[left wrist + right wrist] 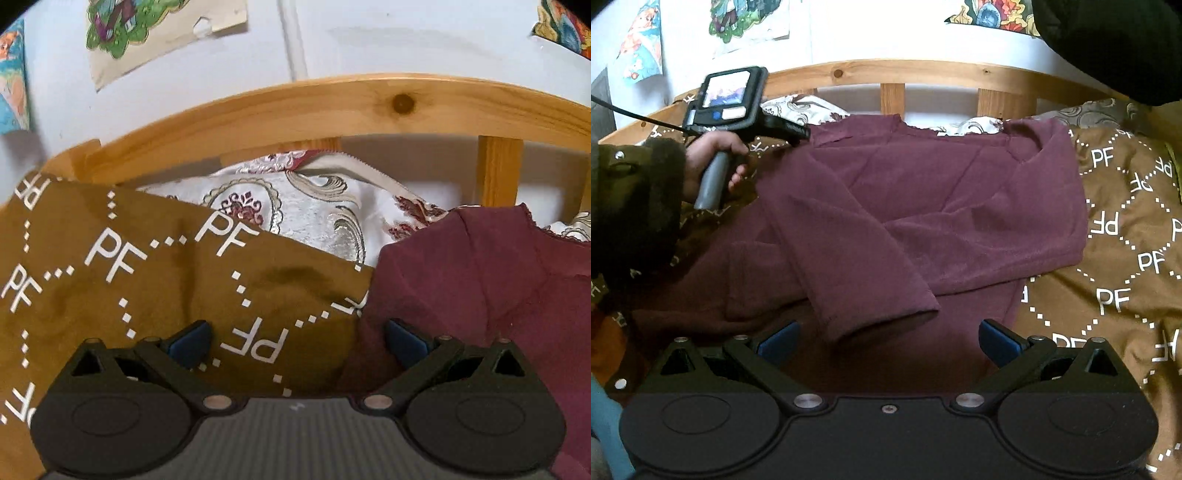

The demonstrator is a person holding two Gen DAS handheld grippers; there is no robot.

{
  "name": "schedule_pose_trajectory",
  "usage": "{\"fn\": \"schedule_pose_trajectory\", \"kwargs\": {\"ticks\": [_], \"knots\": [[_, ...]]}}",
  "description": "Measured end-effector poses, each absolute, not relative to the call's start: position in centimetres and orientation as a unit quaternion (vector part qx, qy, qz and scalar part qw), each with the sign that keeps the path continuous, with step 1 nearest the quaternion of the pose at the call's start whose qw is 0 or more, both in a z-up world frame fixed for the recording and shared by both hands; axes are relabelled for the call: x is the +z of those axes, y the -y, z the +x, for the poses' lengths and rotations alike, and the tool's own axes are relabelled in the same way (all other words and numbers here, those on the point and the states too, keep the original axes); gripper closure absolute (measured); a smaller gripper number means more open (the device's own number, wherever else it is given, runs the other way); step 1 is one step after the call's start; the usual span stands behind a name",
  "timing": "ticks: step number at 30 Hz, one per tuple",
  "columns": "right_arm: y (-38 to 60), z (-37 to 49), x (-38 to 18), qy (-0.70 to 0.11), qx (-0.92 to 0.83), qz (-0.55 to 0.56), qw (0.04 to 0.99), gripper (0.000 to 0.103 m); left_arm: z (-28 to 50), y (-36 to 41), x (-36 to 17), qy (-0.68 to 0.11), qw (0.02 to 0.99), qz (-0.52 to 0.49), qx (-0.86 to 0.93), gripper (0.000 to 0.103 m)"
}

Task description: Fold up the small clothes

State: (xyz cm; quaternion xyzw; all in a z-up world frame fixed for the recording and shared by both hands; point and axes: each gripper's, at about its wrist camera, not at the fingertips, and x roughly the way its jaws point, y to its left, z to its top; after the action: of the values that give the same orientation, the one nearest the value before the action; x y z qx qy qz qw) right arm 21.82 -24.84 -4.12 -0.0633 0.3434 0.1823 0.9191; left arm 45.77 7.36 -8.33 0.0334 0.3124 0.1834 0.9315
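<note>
A maroon long-sleeved top (923, 206) lies spread on the brown blanket (1126, 258), neckline toward the headboard, both sleeves folded across its front. My right gripper (886, 341) is open and empty, low over the top's hem near the cuff (879, 314) of the folded left sleeve. My left gripper (297, 341) is open and empty, over the blanket (147, 288) by the top's left shoulder edge (480, 280). The left tool also shows in the right wrist view (738, 107), held in a hand at the top's upper left.
A wooden headboard rail (923, 74) runs along the back. A patterned white pillow (295, 210) lies between it and the blanket. Posters (750, 18) hang on the white wall. A dark sleeve (628, 206) of the person fills the left edge.
</note>
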Motion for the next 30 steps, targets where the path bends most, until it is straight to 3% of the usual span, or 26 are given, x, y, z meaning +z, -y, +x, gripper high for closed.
{"fn": "schedule_pose_trajectory", "kwargs": {"ticks": [7,13,20,25,30], "knots": [[25.3,21.8,-4.0,-0.333,0.166,-0.07,0.926,0.001,41.2,-9.6,-5.0,-0.321,0.93,-0.041,0.173,0.001],[25.5,21.4,-3.8,-0.316,0.147,-0.077,0.934,0.001,32.5,-9.0,-1.4,-0.308,0.94,-0.026,0.146,0.001],[25.2,19.5,-2.8,-0.292,0.148,-0.112,0.938,0.001,23.4,-6.0,1.7,-0.36,0.928,0.028,0.091,0.001],[24.5,17.1,-1.4,-0.261,0.189,-0.157,0.933,0.001,17.7,-3.9,2.6,-0.366,0.928,0.057,0.033,0.001],[23.8,14.6,-0.6,-0.252,0.24,-0.21,0.914,0.001,14.7,-4.4,1.0,-0.382,0.924,0.011,-0.017,0.001]]}}
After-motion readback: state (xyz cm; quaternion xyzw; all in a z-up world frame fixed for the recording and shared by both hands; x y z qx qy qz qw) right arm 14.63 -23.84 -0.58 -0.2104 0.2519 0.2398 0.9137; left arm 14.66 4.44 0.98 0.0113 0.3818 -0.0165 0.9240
